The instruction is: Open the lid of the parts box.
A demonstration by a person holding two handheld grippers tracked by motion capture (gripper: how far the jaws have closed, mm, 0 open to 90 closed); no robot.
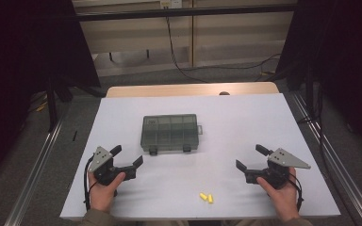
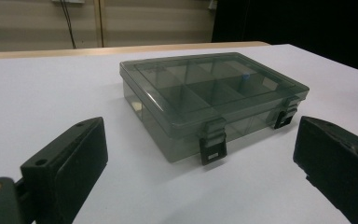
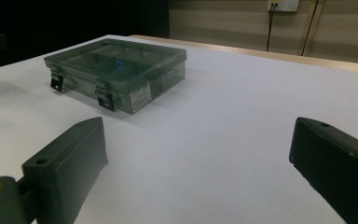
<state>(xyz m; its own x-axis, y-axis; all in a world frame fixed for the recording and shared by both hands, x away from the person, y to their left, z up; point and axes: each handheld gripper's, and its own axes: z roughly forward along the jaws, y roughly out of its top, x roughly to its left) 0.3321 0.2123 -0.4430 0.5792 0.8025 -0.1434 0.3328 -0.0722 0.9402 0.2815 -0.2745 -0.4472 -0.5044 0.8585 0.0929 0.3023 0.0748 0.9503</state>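
Both grippers gape wide, empty: left gripper (image 1: 127,157), right gripper (image 1: 250,157), low over white table (image 1: 245,117). Yellow earplugs (image 1: 206,197) near front edge between hands. Closed grey compartment box (image 1: 170,133) mid-table, latches facing grippers.

Dim, soft overhead light; dark surroundings; near jaws blurred.

White table (image 1: 122,117), grey floor (image 1: 136,77), black cables (image 1: 174,47), wall socket (image 3: 282,4) behind.
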